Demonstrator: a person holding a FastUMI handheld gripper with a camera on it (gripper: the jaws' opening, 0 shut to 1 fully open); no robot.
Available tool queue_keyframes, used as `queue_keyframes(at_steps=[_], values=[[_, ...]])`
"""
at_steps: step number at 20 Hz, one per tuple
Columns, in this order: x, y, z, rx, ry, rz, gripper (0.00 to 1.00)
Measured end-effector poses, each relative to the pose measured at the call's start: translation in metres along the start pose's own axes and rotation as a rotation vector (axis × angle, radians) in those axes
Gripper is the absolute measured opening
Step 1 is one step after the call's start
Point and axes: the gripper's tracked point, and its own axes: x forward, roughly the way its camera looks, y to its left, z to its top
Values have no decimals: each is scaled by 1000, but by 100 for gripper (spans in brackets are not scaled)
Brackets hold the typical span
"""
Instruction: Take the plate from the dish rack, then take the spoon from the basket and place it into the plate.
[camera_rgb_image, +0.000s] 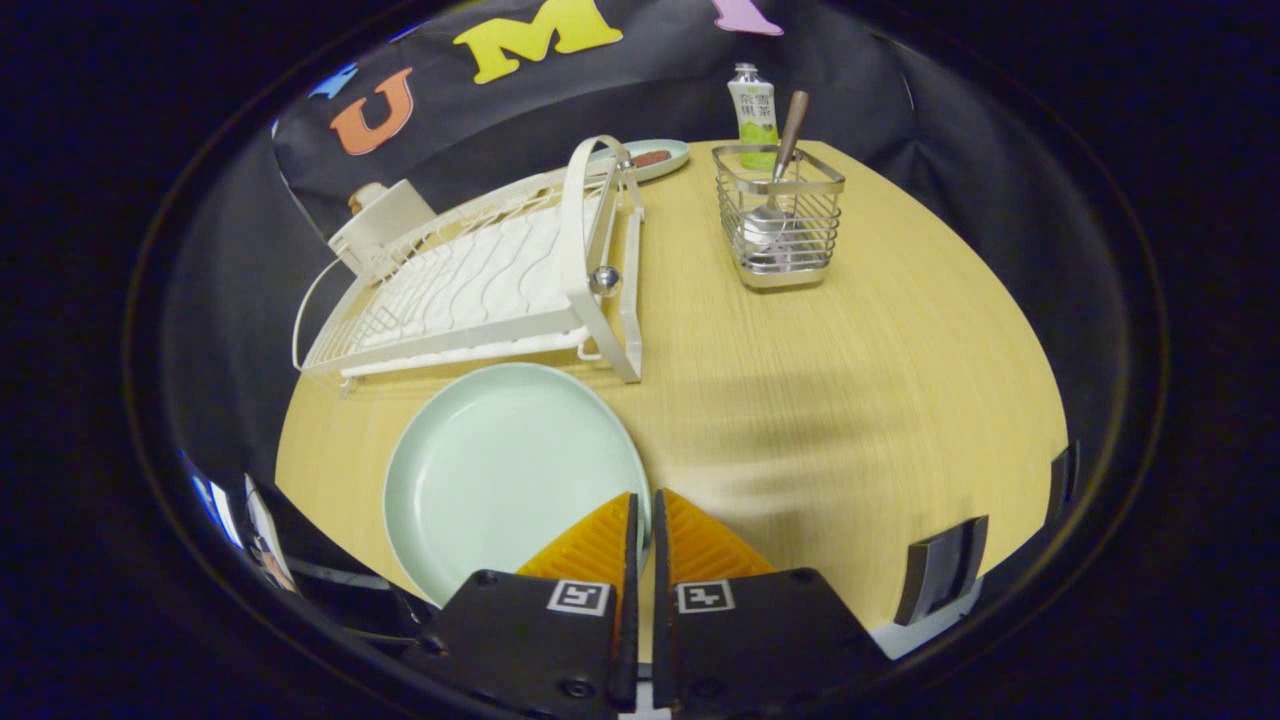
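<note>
A pale green plate (500, 470) lies low over the wooden table (850, 380), just in front of the white dish rack (480, 280). My gripper (644, 500) is shut on the plate's right rim, with one finger over the plate's inside and the other outside it. The rack holds no dishes. Far beyond the fingers, to the right of the rack, stands a wire basket (780, 225). A spoon (785, 140) sits in it bowl down, its brown handle sticking up out of the top.
A small bottle with a green label (754, 105) stands behind the basket. A little pale dish (655, 158) lies at the table's far edge behind the rack. A white container (385, 220) sits at the rack's far left corner.
</note>
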Motion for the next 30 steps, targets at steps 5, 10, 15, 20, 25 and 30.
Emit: queue_keyframes(at_steps=[5,10,15,20,25,30], values=[[-25,0,18,-46,-128,1,78],[-34,-35,49,-68,-283,-76,99],[-37,-65,94,-75,-487,-51,99],[-23,-84,158,-55,-627,4,99],[-12,-89,216,-122,-694,-10,99],[5,-94,266,-53,-709,-11,100]])
